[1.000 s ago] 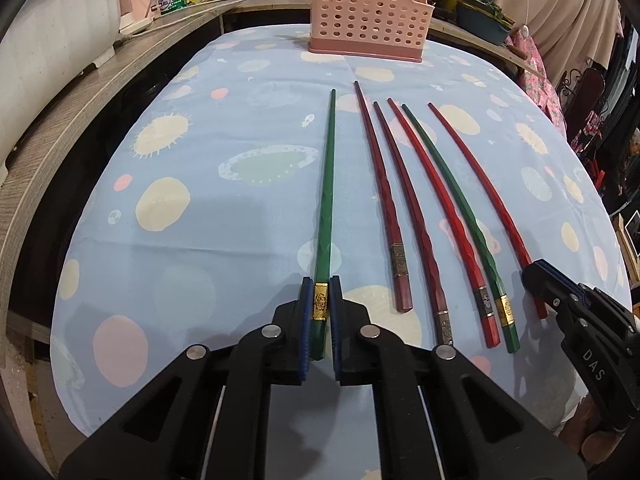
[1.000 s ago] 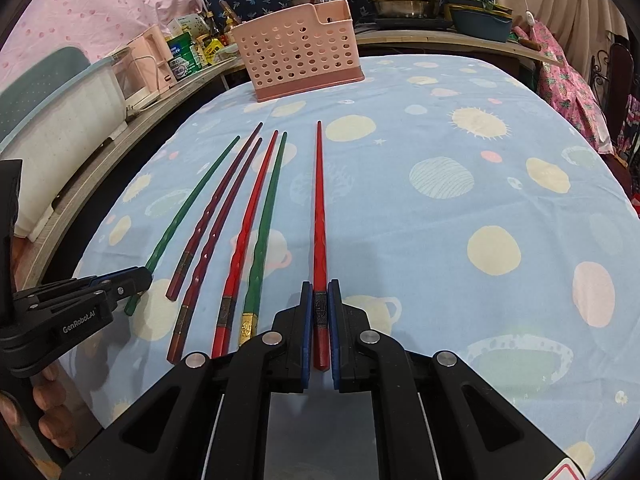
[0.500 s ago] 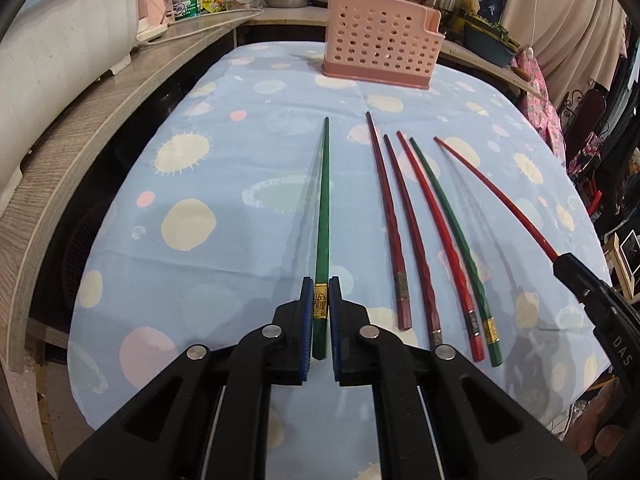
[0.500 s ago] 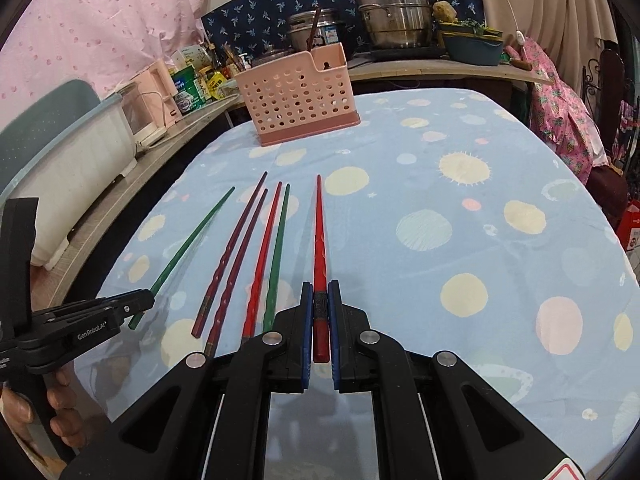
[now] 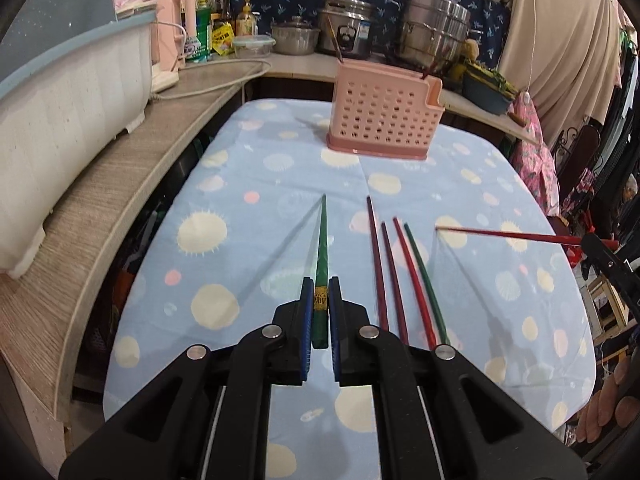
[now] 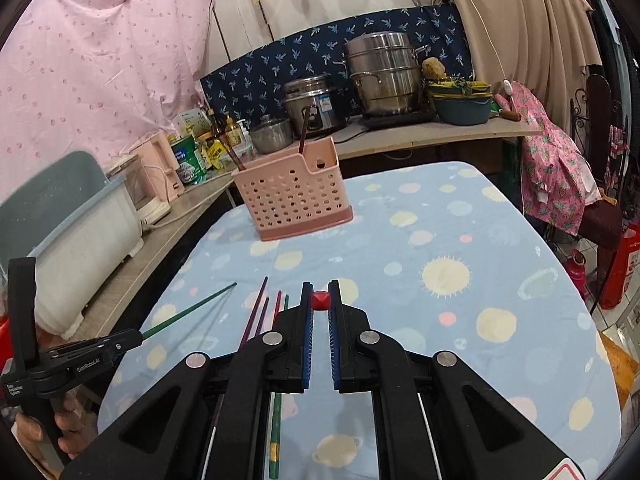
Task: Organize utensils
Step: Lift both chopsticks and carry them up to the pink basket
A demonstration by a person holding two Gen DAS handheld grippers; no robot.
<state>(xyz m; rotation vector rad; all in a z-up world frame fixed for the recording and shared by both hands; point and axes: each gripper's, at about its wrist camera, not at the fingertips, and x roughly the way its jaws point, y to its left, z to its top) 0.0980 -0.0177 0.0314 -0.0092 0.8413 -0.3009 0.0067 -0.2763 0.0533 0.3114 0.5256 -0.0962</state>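
Blue spotted cloth [image 5: 248, 184] covered the table, with a pink perforated holder [image 5: 384, 120] standing well ahead of both grippers. Left gripper [image 5: 321, 312] had its jaws clamped on a green chopstick [image 5: 321, 236] lifted off the cloth, four more chopsticks [image 5: 400, 272] lying just right of it. Right gripper [image 6: 320, 312] pinched a red chopstick [image 6: 320, 301] between its jaws, seen end-on.

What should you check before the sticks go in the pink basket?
1. Left claw shut on the green chopstick: ok.
2. Right claw shut on the red chopstick: ok.
3. Both sticks lifted off the tablecloth: ok.
4. Pink basket upright: ok.
5. Room inside the basket: cannot tell.
6. Four chopsticks left lying on the cloth: not ok, still waiting.
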